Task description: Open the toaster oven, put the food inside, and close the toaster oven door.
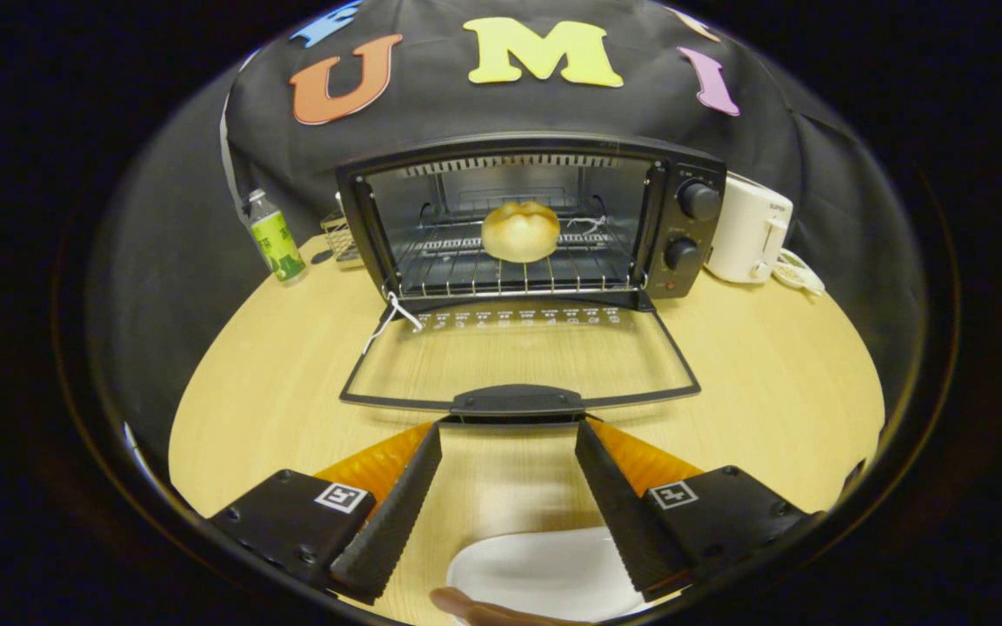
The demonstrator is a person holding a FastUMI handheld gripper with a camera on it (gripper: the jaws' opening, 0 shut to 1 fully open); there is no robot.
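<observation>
Gripper (508,428): fingers spread apart, holding nothing, tips just short of the door handle, lower centre of the frame.
Door handle (517,401): on the toaster oven door (518,361), folded down flat on the table (771,382).
Plate (544,574): white, between the fingers, bottom centre.
Bread roll (520,230): on the rack inside the toaster oven (536,217), upper centre.
Bottle (276,236): left of the oven.
Kettle (749,230): right of the oven.

Gripper cam, faces open toaster oven (518,226) (near), above table (771,382)
</observation>
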